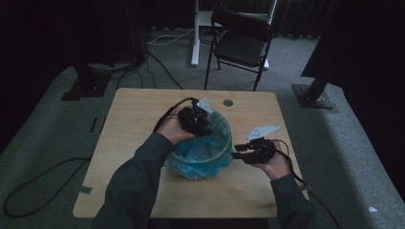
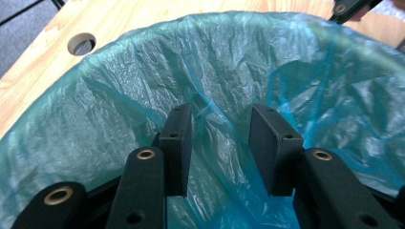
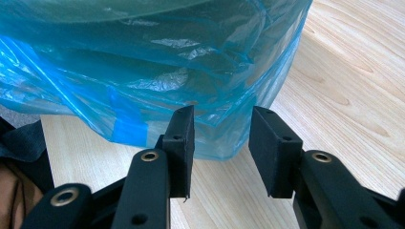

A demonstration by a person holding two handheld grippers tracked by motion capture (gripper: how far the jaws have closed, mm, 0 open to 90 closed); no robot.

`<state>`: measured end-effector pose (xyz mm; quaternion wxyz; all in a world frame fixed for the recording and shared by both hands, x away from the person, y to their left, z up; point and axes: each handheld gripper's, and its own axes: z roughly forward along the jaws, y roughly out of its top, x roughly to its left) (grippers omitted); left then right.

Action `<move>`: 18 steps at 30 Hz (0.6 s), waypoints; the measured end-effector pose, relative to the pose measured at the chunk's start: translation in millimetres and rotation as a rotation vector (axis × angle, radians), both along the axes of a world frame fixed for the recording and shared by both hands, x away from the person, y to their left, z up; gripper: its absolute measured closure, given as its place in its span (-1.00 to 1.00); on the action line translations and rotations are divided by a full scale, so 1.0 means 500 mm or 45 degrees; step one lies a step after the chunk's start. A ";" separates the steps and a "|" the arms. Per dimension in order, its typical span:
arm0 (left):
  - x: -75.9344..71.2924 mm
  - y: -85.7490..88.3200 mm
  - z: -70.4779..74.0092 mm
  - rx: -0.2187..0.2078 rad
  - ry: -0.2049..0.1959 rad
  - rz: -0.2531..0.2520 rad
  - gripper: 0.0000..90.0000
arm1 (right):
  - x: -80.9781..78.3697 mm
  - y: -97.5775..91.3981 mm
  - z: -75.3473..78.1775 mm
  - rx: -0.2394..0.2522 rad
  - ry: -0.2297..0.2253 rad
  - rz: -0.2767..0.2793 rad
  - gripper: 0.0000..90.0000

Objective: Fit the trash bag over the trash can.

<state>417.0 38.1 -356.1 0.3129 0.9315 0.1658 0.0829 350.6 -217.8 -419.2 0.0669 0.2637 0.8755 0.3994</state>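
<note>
Crinkled blue plastic bag [image 1: 203, 155] lines a round bin on wood.

Recording lab or studio. Wooden worktop [image 1: 133, 143] stands on grey carpet; beyond it a black folding chair [image 1: 241, 43] and white stand leg [image 1: 195, 33]; cables [image 1: 162, 71] trail across the floor beside it; dark drapes behind.

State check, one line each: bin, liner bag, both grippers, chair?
Bin: upright on the table, lined.
Blue liner bag: open, folded over the rim, wrinkled.
Left gripper: jaws open, inside the bag's mouth, holding nothing.
Right gripper: jaws open, beside the bin's outside, apart from it.
Folding chair: unfolded, empty.
</note>
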 end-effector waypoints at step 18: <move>0.025 -0.050 -0.029 0.218 0.007 0.013 0.32 | 0.000 0.001 -0.001 -0.002 0.002 0.009 0.35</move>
